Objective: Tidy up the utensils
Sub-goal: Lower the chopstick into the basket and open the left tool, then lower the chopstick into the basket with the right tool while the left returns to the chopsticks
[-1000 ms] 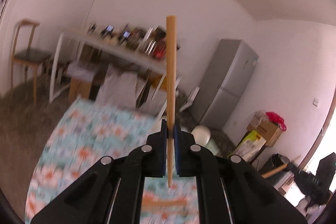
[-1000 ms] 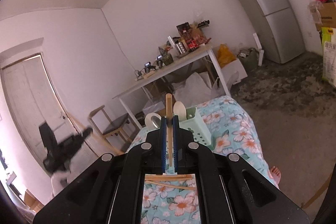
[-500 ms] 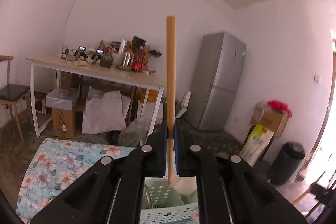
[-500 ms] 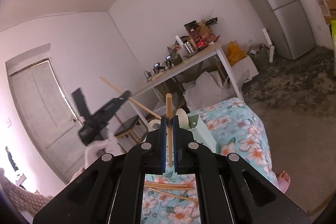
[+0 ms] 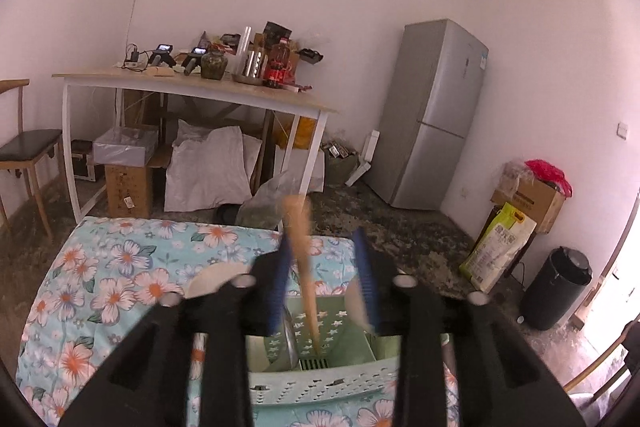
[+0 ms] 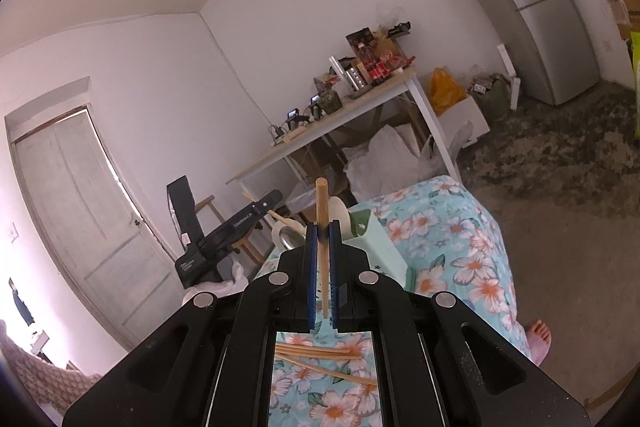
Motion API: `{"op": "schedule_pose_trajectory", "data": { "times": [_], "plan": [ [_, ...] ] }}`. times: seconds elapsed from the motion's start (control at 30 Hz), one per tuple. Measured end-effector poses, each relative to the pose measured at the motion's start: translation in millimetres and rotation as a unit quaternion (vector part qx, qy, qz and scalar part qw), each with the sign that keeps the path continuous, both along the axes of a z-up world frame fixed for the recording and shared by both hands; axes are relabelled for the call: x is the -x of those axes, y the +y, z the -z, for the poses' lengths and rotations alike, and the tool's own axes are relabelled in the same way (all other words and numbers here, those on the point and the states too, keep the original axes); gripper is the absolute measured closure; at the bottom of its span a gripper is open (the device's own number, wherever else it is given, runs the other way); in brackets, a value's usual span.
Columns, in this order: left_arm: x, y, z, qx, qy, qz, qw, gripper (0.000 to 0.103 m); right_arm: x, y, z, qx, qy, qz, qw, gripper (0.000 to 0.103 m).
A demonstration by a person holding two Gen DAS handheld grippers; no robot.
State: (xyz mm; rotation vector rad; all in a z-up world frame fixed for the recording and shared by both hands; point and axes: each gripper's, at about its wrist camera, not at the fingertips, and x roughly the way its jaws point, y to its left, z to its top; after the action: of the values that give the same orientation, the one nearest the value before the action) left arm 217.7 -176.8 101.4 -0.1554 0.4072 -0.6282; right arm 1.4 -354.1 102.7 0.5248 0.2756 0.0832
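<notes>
The left gripper (image 5: 324,279) has its fingers spread wide, and a blurry wooden chopstick (image 5: 305,267) stands loose between them, its tip down inside the green basket (image 5: 320,383). The basket sits near the far edge of a table with a blue flower cloth (image 5: 120,267). The right gripper (image 6: 322,267) pinches another chopstick (image 6: 322,211), which points up. More chopsticks (image 6: 320,351) lie on the cloth under it. A white desk (image 5: 192,87), a grey fridge (image 5: 436,115) and a black bin (image 5: 556,291) stand in the room.
</notes>
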Motion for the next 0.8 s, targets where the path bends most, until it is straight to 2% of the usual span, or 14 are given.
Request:
{"op": "schedule_pose_trajectory", "data": {
  "times": [0.07, 0.27, 0.53, 0.8],
  "plan": [
    [7.6, 7.1, -4.4, 0.006, -0.005, -0.006, 0.9999, 0.055, -0.4, 2.8, -3.9, 0.006, -0.002, 0.0, 1.0, 0.099],
    [33.4, 43.7, -9.9, 0.033, -0.009, -0.024, 0.9991, 0.042, -6.7, 11.8, -28.7, 0.028, -0.023, -0.01, 0.999, 0.099],
    [73.0, 103.0, 9.2, 0.058, 0.018, -0.035, 0.9975, 0.039, -37.1, 19.7, -68.2, 0.056, -0.059, -0.017, 0.997, 0.099],
    [103.5, 128.4, 62.1, 0.034, 0.08, -0.028, 0.9959, 0.039, -84.9, 24.1, -79.1, 0.09, -0.067, -0.005, 0.994, 0.099]
  ]
}}
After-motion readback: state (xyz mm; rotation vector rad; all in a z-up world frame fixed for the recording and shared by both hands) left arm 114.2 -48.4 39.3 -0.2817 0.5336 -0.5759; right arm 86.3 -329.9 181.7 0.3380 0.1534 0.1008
